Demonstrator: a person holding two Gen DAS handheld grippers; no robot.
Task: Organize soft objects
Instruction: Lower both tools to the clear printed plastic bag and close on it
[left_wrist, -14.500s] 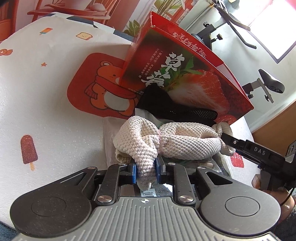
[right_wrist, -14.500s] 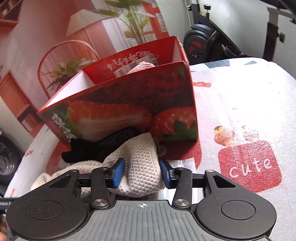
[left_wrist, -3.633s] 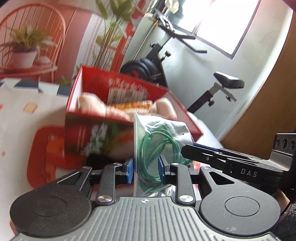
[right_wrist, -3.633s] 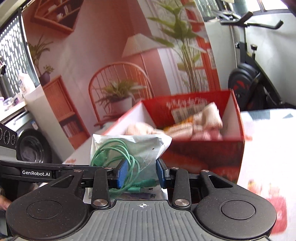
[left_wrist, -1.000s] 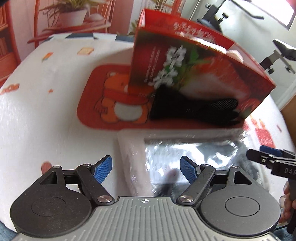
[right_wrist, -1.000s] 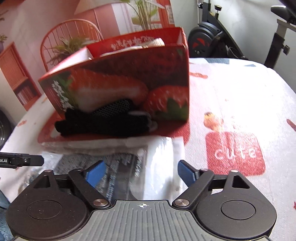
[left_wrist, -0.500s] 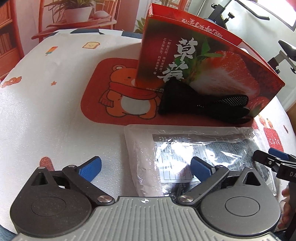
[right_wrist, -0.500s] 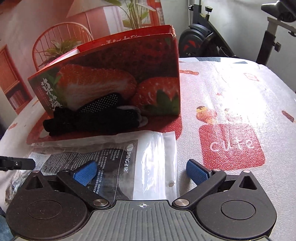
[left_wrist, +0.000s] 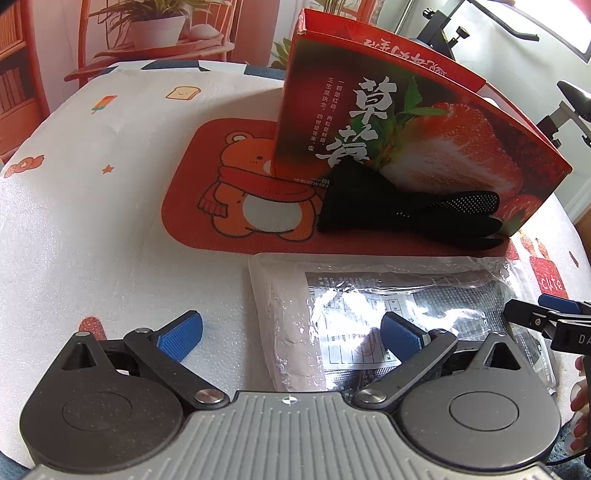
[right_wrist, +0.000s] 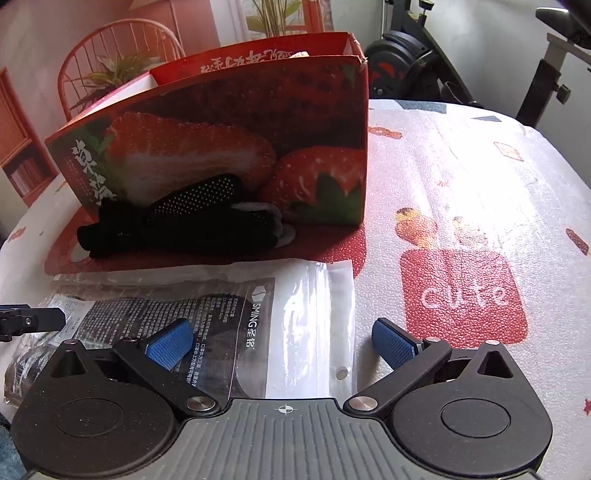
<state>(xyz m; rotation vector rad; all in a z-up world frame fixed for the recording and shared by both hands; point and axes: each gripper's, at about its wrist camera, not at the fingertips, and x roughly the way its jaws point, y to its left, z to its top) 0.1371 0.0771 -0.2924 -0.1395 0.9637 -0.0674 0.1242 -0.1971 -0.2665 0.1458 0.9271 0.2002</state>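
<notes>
Black gloves (left_wrist: 402, 218) lie by our red box (right_wrist: 236, 140); our left gripper (left_wrist: 291, 334) and right gripper (right_wrist: 282, 341) are spread wide over the plastic bag (right_wrist: 295, 306).

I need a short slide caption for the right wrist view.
Open right gripper above a flat plastic bag; black gloves lie against the strawberry box.

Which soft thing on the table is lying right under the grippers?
The flat clear plastic bag with printed writing. The black gloves lie farther back, against the red strawberry box.
</notes>
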